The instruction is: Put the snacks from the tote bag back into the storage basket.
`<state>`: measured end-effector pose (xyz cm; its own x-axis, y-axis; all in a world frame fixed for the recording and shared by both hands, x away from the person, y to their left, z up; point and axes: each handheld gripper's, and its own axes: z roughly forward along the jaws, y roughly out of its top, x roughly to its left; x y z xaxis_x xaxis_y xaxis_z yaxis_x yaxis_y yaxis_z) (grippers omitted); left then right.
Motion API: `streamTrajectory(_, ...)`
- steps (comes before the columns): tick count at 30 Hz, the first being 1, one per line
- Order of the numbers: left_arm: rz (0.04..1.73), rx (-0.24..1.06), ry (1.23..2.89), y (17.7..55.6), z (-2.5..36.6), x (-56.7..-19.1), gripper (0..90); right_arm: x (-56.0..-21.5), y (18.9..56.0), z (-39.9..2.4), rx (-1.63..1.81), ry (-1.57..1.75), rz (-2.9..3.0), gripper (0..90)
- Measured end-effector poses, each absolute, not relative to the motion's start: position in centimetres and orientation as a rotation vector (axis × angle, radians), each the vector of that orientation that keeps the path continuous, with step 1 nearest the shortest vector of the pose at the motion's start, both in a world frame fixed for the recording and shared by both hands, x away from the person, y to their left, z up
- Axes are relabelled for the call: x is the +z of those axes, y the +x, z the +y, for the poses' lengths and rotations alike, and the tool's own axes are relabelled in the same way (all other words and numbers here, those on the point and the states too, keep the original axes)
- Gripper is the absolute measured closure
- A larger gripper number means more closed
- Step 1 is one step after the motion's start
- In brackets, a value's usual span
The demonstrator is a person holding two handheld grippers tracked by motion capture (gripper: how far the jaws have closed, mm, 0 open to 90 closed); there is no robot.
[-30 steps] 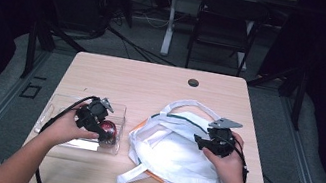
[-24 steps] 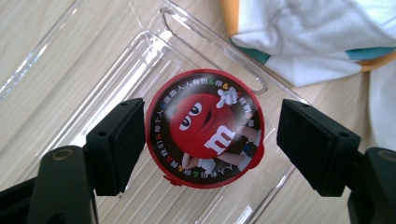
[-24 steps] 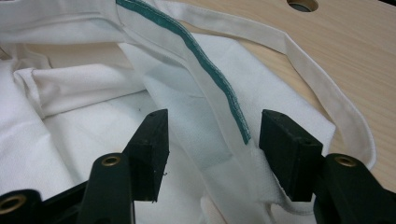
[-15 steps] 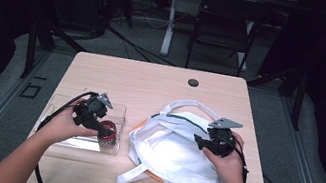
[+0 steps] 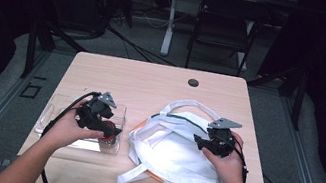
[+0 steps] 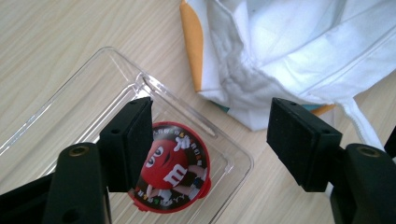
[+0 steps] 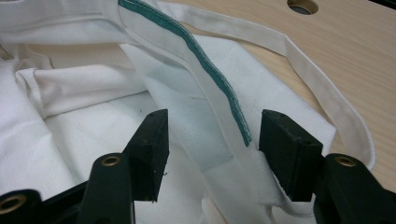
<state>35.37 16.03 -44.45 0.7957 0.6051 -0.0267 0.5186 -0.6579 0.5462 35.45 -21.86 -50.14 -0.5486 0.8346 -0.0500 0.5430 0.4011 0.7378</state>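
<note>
A round red M&M's container lies in the near right corner of a clear plastic tray. My left gripper hovers over it, open. Its jaws have just been closing a little and nothing is pressed between them; the left jaw covers part of the container. In the high view the left gripper is above the tray and the red container. My right gripper stands open astride the green-trimmed rim of a white cloth bag. From above, the right gripper is at the bag's right side.
The bag's white handle strap loops over the wooden table behind the bag. A cable hole sits near the table's far edge. An orange lining edge of the bag lies close to the tray. A chair stands beyond the table.
My left gripper has lifted slightly above the tray and its jaws stand a little narrower. The red container stays in the tray. The right hand has not moved.
</note>
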Motion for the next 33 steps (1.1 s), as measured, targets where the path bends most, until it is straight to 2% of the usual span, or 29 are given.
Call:
streamTrajectory(11, 0.831, 0.208, 2.411, 34.4, 14.3, -45.2, 37.5, -50.1, 35.4, -21.8, 0.963, 1.178, 2.254, 43.8)
streamTrajectory(15, 0.846, 0.259, 2.423, 34.1, 13.6, -45.9, 37.9, -50.0, 35.3, -21.8, 0.969, 1.174, 2.249, 43.7)
streamTrajectory(20, 0.824, 0.234, 2.416, 33.4, 13.2, -46.7, 38.6, -50.0, 35.3, -21.7, 0.967, 1.166, 2.243, 43.7)
streamTrajectory(33, 0.793, 0.278, 2.41, 31.3, 11.8, -48.3, 39.7, -50.0, 35.1, -21.5, 0.984, 1.144, 2.243, 45.0)
